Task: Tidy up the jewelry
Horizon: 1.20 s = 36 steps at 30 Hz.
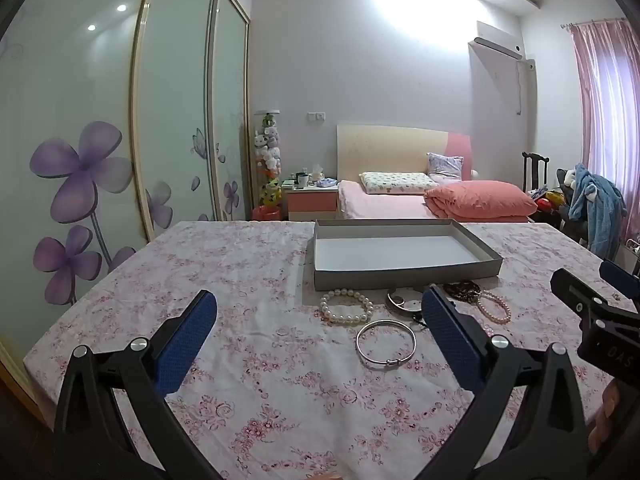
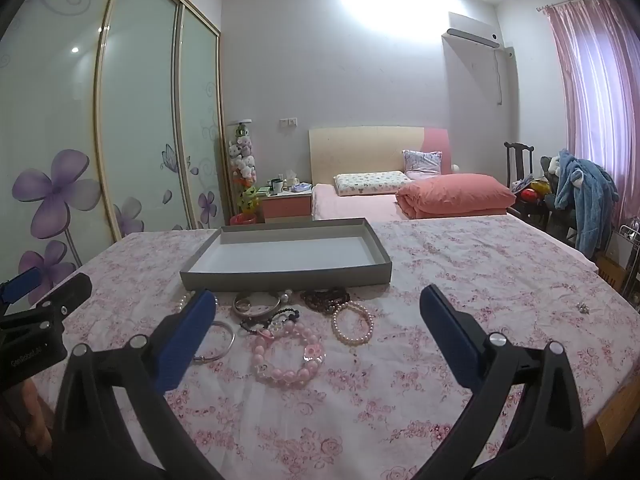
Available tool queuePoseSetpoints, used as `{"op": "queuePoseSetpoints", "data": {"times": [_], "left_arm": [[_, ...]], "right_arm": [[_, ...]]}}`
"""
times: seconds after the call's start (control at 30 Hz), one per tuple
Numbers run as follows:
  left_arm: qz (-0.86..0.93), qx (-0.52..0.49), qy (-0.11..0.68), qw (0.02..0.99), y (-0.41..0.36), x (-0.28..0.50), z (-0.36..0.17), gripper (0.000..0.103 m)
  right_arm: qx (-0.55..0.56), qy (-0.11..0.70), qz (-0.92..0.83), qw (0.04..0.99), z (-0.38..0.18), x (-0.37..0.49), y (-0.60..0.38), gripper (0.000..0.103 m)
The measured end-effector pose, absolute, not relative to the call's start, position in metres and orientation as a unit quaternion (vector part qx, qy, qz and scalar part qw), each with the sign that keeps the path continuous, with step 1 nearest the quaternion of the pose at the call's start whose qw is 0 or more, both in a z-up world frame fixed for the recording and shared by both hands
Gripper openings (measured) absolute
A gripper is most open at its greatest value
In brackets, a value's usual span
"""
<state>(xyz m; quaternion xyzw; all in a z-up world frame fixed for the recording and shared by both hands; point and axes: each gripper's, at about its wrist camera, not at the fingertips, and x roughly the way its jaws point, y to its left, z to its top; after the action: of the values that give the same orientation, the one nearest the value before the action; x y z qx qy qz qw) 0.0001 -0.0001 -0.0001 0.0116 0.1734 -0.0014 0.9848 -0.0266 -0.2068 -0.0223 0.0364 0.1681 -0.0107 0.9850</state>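
Floral-clothed table [image 2: 460, 280] with the grey box [image 2: 286, 276] empty and all bracelets [image 2: 288, 354] lying near it; left gripper [image 1: 320, 334] and right gripper [image 2: 318, 330] both spread, nothing sorted.

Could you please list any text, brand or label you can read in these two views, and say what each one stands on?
"DAS": on the black body of the right gripper, seen from the left wrist view; it may be cut off.
"GenRobot.ai", small and only roughly legible: on the black body of the left gripper, seen from the right wrist view.
Nothing else readable.
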Motion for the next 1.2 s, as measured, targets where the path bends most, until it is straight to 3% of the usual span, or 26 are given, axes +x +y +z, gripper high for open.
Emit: {"op": "queuePoseSetpoints", "data": {"times": [1.2], "left_arm": [[-0.002,0.008,0.181,0.983,-0.0005,0.0014,-0.0034,0.101]], "right_arm": [[0.039,0.172,-0.011,0.984,-0.0235,-0.0273,-0.2077,0.099]]}}
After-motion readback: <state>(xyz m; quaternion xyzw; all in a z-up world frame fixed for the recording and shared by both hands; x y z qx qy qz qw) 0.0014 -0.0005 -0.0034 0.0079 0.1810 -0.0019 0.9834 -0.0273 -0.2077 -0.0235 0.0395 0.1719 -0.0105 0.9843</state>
